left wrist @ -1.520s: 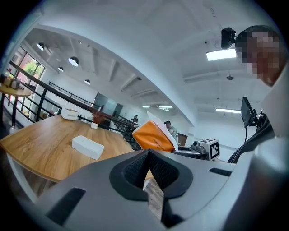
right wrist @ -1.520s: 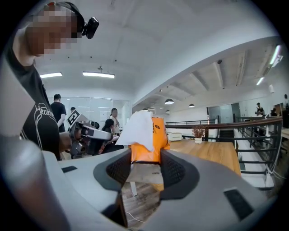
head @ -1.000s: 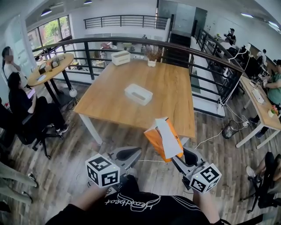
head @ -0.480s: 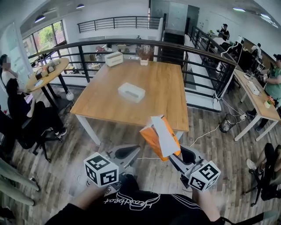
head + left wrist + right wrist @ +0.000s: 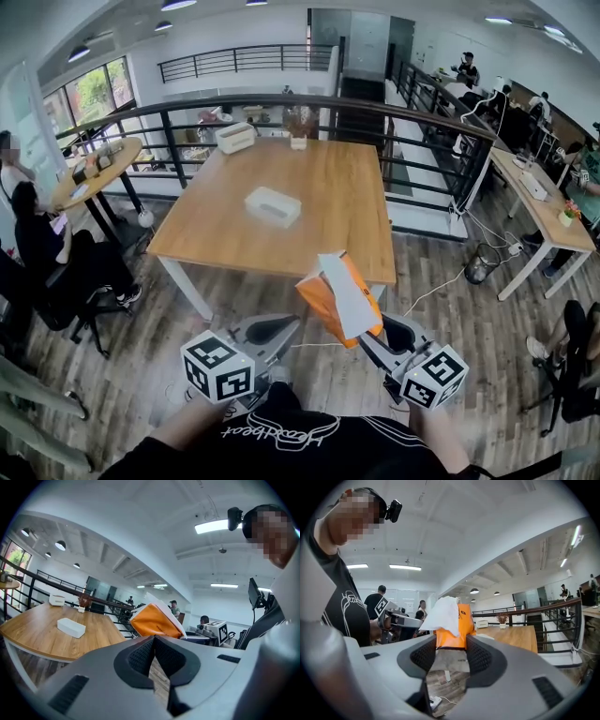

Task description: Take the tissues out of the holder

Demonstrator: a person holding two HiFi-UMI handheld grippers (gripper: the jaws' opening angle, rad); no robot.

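Two hand-held grippers are up in front of the person, each with a marker cube at its back. I count one orange soft pack of tissues (image 5: 330, 305), with one white sheet (image 5: 349, 292) standing out of its top. On the long wooden desk (image 5: 347, 197) there are two white rectangular boxes. One is a low holder (image 5: 273, 206) with a slot in its top, near the middle. The other is a second box (image 5: 235, 137) at the far end, and one small pot of dried stems (image 5: 298, 131) stands further along that same end.

The orange pack is off the desk altogether, in the air just in front of the desk's near right corner. It hangs above the plank floor (image 5: 141, 337), well apart from the holder. It sits at the tips of the right hand-held gripper (image 5: 451, 649). That gripper's jaws are partly spread and clamp the pack's lower end from both sides, black pads pressing on the orange wrapper. The pack tilts, sheet end uppermost.

The left hand-held gripper (image 5: 153, 640) has its jaws pressed together at the tips, with nothing between them. The pack is up and to the right of it, near but not touching.
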